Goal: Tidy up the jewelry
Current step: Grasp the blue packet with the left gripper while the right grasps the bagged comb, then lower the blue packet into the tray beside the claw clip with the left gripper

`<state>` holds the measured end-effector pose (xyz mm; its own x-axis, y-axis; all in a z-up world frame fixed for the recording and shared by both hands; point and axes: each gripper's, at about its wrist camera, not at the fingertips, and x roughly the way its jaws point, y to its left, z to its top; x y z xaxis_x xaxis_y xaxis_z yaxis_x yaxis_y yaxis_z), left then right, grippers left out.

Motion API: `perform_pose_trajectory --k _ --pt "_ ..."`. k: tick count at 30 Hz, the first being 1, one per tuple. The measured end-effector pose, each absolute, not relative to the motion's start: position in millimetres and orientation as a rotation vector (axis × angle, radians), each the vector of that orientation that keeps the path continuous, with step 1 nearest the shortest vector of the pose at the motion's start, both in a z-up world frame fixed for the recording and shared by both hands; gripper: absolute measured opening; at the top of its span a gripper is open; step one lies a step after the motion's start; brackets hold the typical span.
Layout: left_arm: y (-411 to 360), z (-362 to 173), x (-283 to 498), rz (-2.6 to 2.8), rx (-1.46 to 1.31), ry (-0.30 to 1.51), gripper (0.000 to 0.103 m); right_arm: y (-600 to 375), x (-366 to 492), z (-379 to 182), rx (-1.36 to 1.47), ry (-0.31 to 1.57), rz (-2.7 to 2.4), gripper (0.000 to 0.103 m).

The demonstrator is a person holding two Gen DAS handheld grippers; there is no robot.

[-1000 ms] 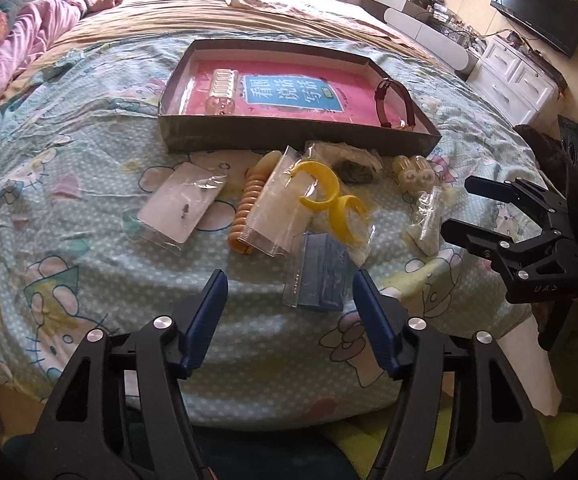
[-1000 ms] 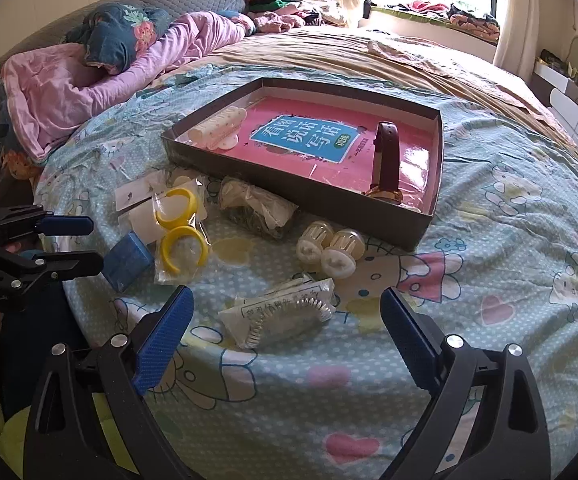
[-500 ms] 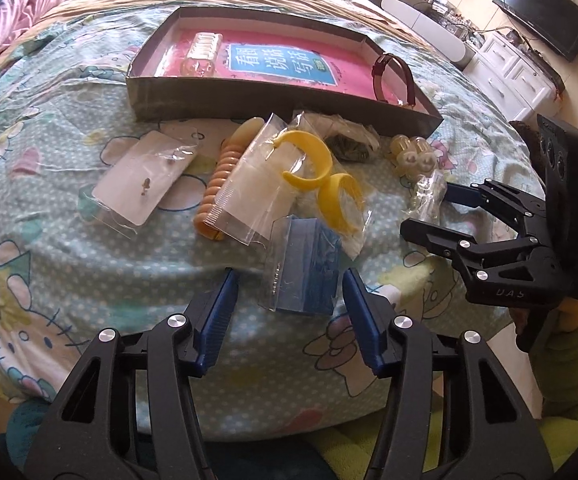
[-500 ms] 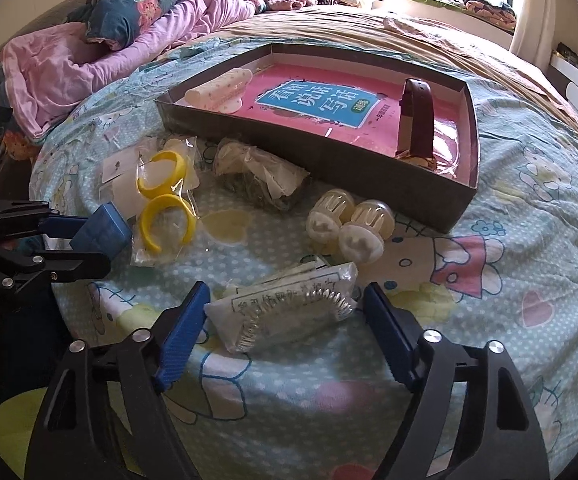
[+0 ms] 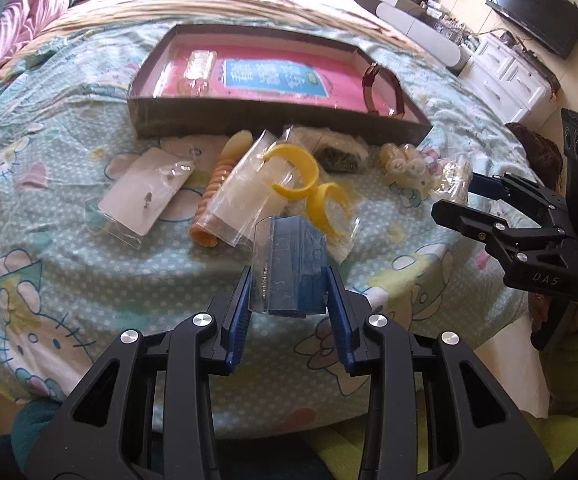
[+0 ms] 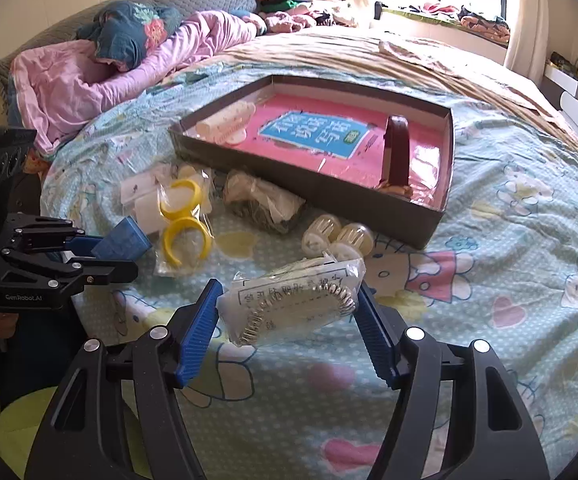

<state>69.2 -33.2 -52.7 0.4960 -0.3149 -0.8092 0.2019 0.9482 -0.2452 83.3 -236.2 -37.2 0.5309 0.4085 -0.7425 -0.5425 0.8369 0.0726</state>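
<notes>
Left gripper clamped on a blue box in a clear bag, blue fingers pressed against both its sides, lifted at the near edge of the bed. Right gripper closed partway around a clear packet holding a silver coiled chain, fingers touching the packet's two ends; printed characters on the card inside, too blurred to read.

On the Hello Kitty bedspread, at 12 o'clock from both grippers, a shallow dark tray lined in pink with a blue label of white Chinese characters, not legible with confidence. Inside the tray, a pale beaded bracelet at 10 o'clock and a dark red bangle standing on edge at 2 o'clock.

Just in front of the tray, scattered bagged items: two yellow open rings in one bag, an orange coiled band beside it, a white card with small studs at 10 o'clock, a crumpled dark-filled packet, pale round beads.

"DAS" printed on the right gripper's body in the left wrist view; "GenRobot.AI" on the left gripper's body in the right wrist view.
</notes>
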Motion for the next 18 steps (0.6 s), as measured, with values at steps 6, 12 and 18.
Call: perform_pose_trajectory --k 6,12,18 --pt "-20.3 -28.3 65.8 -0.271 -0.135 0.921 0.027 -241.7 81.8 -19.3 -0.16 0.786 0.556 0.065" --pt "-3.1 -17.7 73.1 -0.226 -0.168 0.894 0.027 -247.9 88.9 -6.9 -0.14 0.747 0.529 0.065" --pt "4.6 -10.2 84.8 -0.192 -0.176 0.875 0.027 -259.3 99.6 -0.9 -0.11 0.721 0.49 0.065"
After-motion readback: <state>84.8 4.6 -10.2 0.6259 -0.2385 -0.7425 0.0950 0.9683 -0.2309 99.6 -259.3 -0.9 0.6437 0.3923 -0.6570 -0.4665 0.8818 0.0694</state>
